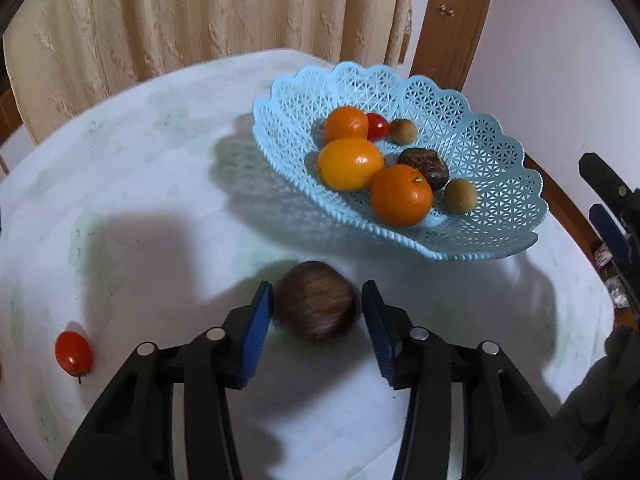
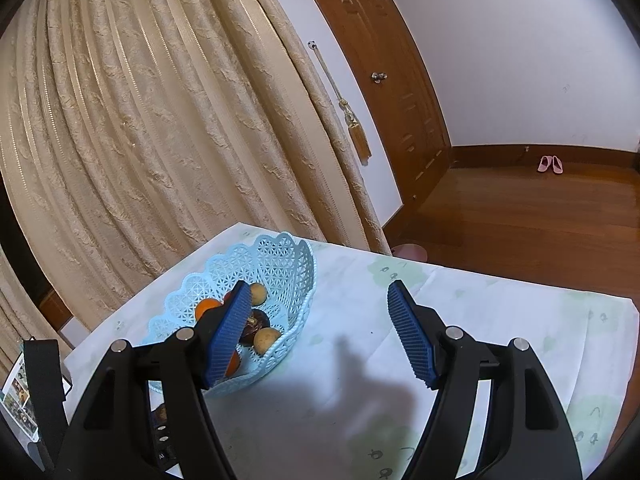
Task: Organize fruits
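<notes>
Cream embossed curtains (image 2: 160, 120) hang in heavy folds behind a table (image 1: 160, 184) under a pale cloth with faint green prints; a brown wooden door (image 2: 392, 80) and plank floor lie to the far right.

Light-blue plastic basket (image 1: 492, 152), lattice-pierced with scalloped rim, sits at the far right of the cloth. Inside: two round oranges (image 1: 401, 195), a glossy yellow-orange oval fruit (image 1: 350, 164), a small red tomato (image 1: 377, 126), a dark wrinkled fruit (image 1: 425, 166), two tan rough-skinned balls (image 1: 460, 196).

Left gripper (image 1: 318, 316): black frame, ribbed blue pads, jaws partly open and flanking a dull brown rounded fruit (image 1: 316, 300) on the cloth near the basket; narrow gaps show each side, no grip. A shiny cherry tomato (image 1: 74, 352) lies alone at the near left.

Right gripper (image 2: 320, 336) hovers wide open and empty, its left pad over the basket.
</notes>
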Demonstrator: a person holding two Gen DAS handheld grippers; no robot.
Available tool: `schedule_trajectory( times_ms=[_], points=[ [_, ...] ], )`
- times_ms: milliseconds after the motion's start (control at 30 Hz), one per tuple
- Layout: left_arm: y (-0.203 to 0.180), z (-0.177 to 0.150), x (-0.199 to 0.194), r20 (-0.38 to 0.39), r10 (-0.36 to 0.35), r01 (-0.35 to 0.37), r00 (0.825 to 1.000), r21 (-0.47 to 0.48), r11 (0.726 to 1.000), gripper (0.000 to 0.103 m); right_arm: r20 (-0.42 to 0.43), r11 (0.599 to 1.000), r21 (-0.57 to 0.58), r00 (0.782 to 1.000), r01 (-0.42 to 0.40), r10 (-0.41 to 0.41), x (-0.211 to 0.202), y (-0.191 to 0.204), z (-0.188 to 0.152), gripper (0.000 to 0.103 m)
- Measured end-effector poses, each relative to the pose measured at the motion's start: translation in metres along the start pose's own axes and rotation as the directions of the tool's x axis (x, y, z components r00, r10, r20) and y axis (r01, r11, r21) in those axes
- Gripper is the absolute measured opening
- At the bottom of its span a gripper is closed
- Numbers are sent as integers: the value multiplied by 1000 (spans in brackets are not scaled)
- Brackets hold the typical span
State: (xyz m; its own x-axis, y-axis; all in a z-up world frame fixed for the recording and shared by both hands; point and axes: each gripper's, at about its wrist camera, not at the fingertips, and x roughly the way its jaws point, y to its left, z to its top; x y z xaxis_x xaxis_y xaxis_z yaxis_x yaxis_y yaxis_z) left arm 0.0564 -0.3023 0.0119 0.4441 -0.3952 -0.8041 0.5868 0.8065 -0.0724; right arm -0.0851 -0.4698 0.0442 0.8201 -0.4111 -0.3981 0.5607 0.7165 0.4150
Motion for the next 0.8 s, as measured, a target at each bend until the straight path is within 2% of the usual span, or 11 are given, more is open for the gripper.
schedule_trajectory(
  times_ms=[33,133,267,367,567,800],
  points=[
    [0,0,0,1,2,-2,1000,1,1000,41,0,1000,0,1000,-1,1,0,0,0,72],
    [7,-1,-4,-8,-13,12,1000,-29,1000,40,0,1000,1,1000,-2,2,-1,0,0,72],
    [10,-3,-16,-2,12,-12,1000,-21,1000,40,-1,1000,3,1000,-6,6,-1,0,0,72],
    [6,1,-32,27,38,-38,999,0,999,40,-1,1000,6,1000,-10,10,-2,0,0,72],
    [-9,20,-56,97,22,-26,995,32,999,40,5,1000,14,1000,-14,14,-3,-1,0,72],
    [-35,49,-47,149,-10,0,989,67,998,41,16,1000,7,1000,-14,14,-4,0,1,72]
  ],
)
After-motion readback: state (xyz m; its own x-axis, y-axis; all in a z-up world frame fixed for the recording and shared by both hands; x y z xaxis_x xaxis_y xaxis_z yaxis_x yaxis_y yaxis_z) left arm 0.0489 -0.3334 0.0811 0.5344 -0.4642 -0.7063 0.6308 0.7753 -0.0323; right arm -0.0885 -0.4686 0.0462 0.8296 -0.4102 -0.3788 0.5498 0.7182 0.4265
